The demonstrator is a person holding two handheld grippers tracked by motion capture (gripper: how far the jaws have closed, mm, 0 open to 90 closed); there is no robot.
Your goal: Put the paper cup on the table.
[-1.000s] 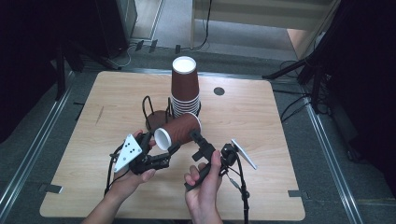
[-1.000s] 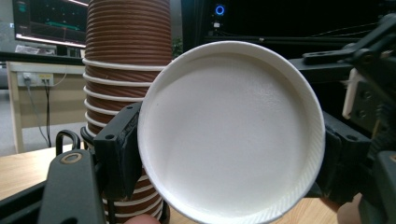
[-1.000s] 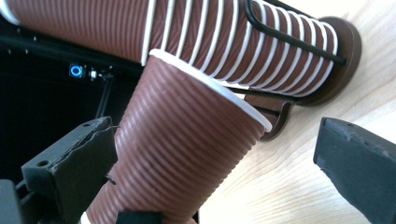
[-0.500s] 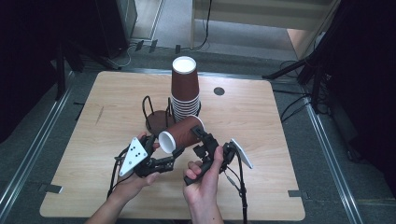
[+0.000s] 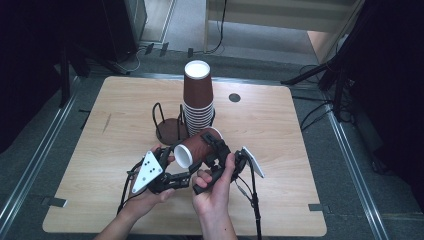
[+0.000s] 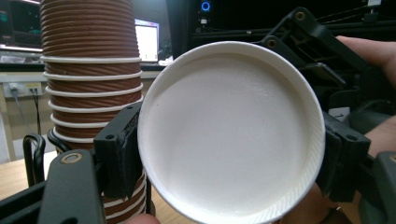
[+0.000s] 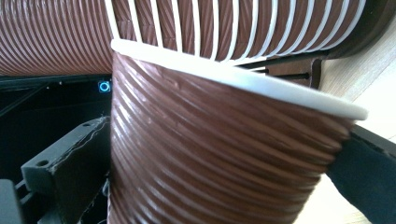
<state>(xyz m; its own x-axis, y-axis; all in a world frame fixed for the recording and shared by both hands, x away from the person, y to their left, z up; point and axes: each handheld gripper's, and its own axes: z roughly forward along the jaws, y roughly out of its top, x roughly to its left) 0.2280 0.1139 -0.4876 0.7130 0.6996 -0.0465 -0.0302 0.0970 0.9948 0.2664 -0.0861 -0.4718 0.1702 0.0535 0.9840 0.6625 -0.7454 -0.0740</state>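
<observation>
Both claws clamp one ribbed brown paper cup (image 5: 196, 148), lying sideways above the wooden table (image 5: 300, 165): my left gripper (image 5: 172, 170) pinches its white base end, my right gripper (image 5: 216, 150) its rim end, probably to steady it beside the stack of matching cups (image 5: 199, 102).

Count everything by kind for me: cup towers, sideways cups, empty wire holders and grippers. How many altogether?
Cup tower: 1
Sideways cup, held by both grippers: 1
Empty wire holder: 1
Grippers: 2, the left gripper and the right gripper
Total: 5
</observation>
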